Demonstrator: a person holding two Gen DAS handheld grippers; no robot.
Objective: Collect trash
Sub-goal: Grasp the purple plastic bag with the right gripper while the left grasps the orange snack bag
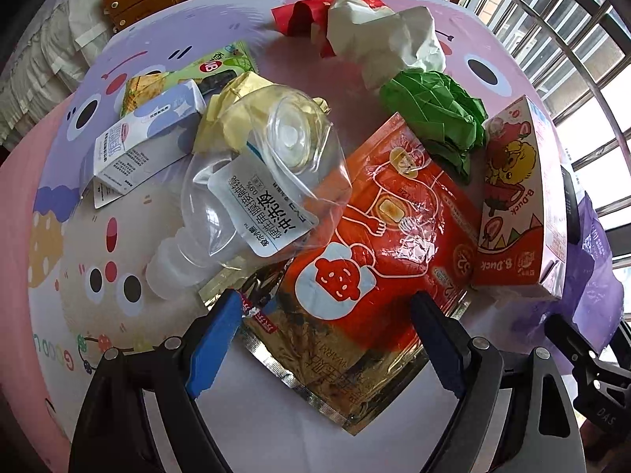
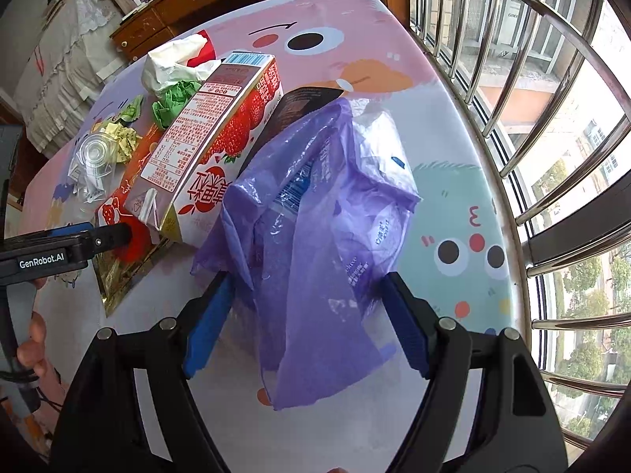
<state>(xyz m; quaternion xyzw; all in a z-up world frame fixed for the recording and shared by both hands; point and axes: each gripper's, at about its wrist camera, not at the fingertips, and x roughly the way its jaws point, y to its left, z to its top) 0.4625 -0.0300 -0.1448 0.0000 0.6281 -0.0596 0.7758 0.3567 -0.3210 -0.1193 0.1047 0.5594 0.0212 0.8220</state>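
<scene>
From the left wrist view, going left to right across the glossy cartoon-printed tablecloth (image 1: pixel 59 181): at about ten o'clock lies a small white-and-blue cardboard carton (image 1: pixel 138 142), boxy and creased, with a green snack wrapper (image 1: pixel 189 75) behind it. Beside them sits a ball of crumpled yellow paper (image 1: pixel 228 114), and leaning over it a clear, crushed plastic bottle (image 1: pixel 252 201) with a white label and a ribbed neck pointing to eight o'clock. At the centre spreads a flat, shiny red-and-gold foil pouch (image 1: pixel 374 260). The left gripper (image 1: pixel 327 315) is spread wide, its blue-padded fingers on either side of the pouch's lower edge, holding nothing. At twelve o'clock lie crumpled white paper (image 1: pixel 386 39) and red paper (image 1: pixel 295 15); at two o'clock, a wad of green paper (image 1: pixel 437 114). At three o'clock rests a rectangular strawberry drink carton (image 1: pixel 516 213).

In the right wrist view, a thin, translucent purple plastic bag (image 2: pixel 315 228) droops in wrinkled folds between the fingers of the right gripper (image 2: pixel 303 303), which is also spread open; whether either finger touches the film I cannot tell.
</scene>
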